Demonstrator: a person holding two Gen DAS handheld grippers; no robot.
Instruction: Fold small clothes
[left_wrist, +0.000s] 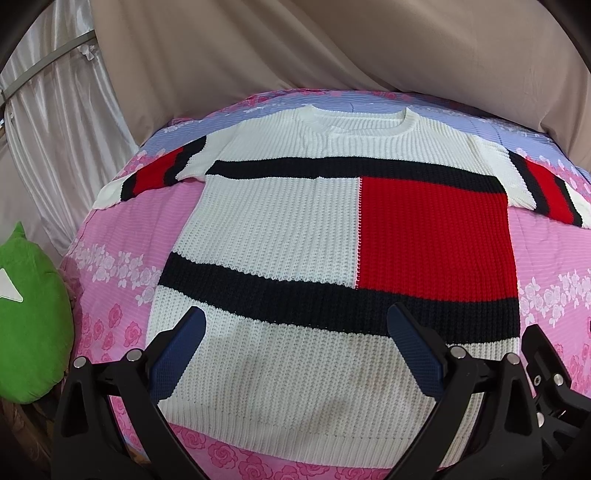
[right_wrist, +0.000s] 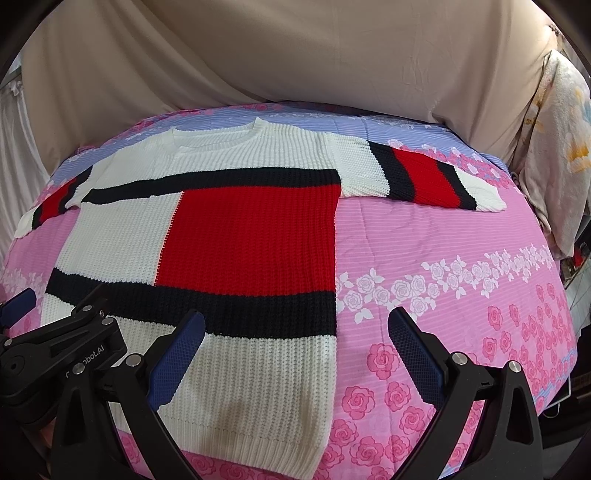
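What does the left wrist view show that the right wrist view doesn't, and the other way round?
Only the left wrist view shows the green plush at the bed's left edge and the shiny white curtain.

Only the right wrist view shows the pale floral blanket hanging at right, plus the sweater's right sleeve in full.

Both show the knit sweater spread flat, sleeves out, on the pink rose bedspread, with the left tool and right tool open and holding nothing.
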